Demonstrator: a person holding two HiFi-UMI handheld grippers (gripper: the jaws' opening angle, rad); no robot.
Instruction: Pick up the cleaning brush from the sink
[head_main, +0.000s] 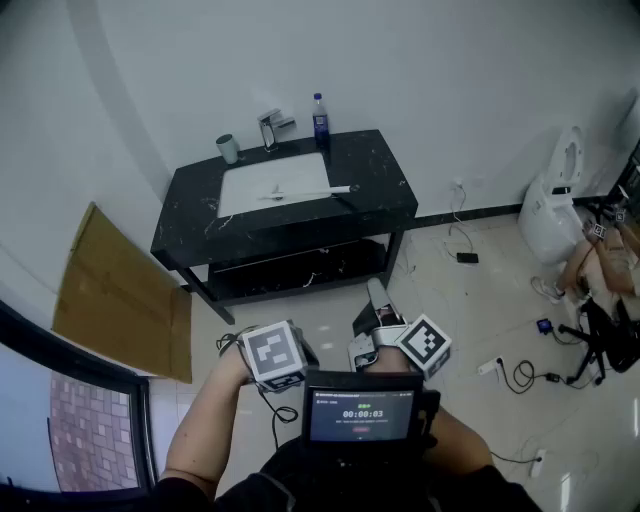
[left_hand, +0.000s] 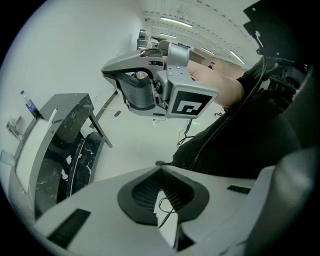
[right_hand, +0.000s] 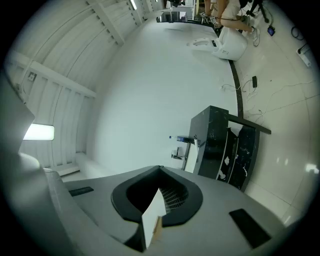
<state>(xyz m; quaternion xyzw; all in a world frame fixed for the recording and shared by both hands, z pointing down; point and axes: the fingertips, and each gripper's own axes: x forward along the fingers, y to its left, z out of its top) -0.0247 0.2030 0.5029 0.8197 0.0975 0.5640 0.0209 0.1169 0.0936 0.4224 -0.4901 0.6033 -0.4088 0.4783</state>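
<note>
The cleaning brush (head_main: 305, 191), thin and white, lies across the white sink (head_main: 245, 188) set in a black marble vanity (head_main: 375, 180) against the far wall. Both grippers are held close to the person's body, far from the vanity. The right gripper (head_main: 376, 292) points toward the vanity, jaws shut and empty; its own view shows the shut tips (right_hand: 160, 167) with the vanity (right_hand: 220, 145) beyond. The left gripper's marker cube (head_main: 275, 355) hides its jaws in the head view. In its own view the left gripper (left_hand: 161, 167) is shut on nothing and aimed at the floor.
A faucet (head_main: 270, 125), blue-capped bottle (head_main: 320, 120) and cup (head_main: 229, 148) stand at the vanity's back edge. Cardboard (head_main: 120, 295) leans on the left wall. A toilet (head_main: 555, 200), cables and power strips (head_main: 510, 370) and a person (head_main: 600, 265) are at the right.
</note>
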